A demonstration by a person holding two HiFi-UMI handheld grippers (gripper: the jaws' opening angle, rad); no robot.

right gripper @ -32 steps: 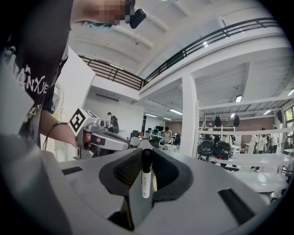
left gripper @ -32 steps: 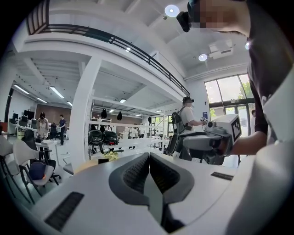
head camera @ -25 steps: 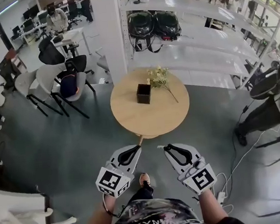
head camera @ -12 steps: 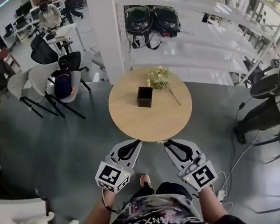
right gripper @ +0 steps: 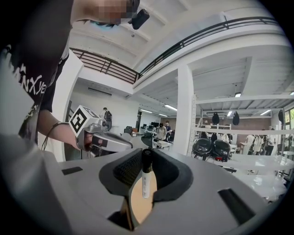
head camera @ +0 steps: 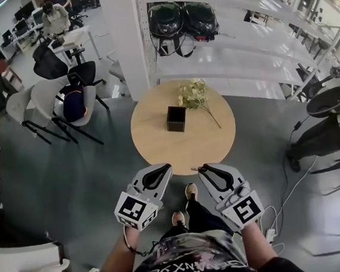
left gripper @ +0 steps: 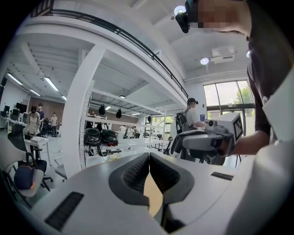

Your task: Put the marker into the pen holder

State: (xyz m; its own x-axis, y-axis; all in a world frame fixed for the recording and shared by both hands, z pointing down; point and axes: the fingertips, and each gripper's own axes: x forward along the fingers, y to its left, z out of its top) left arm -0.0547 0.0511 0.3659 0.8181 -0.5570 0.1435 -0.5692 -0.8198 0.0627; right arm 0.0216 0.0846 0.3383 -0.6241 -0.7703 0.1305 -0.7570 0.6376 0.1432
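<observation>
A round wooden table (head camera: 183,152) stands on a grey floor in front of white shelves. Near its middle sits a black pen holder (head camera: 176,118), with flowers (head camera: 194,94) just beside it toward the far edge. The left gripper (left gripper: 149,158) has its jaws pressed together, empty. The right gripper (right gripper: 146,156) pinches the marker (right gripper: 146,176) upright, at the table's near edge.

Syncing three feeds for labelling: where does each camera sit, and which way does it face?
Head view: on the head, facing steeply down at table, left gripper, right gripper; forearms, shoes show.
Left gripper view: on that gripper, along its shut jaws; right hand shows.
Right gripper view: on that gripper, along jaws gripping the marker; left forearm shows.
Shared: shelved helmets, all three.
</observation>
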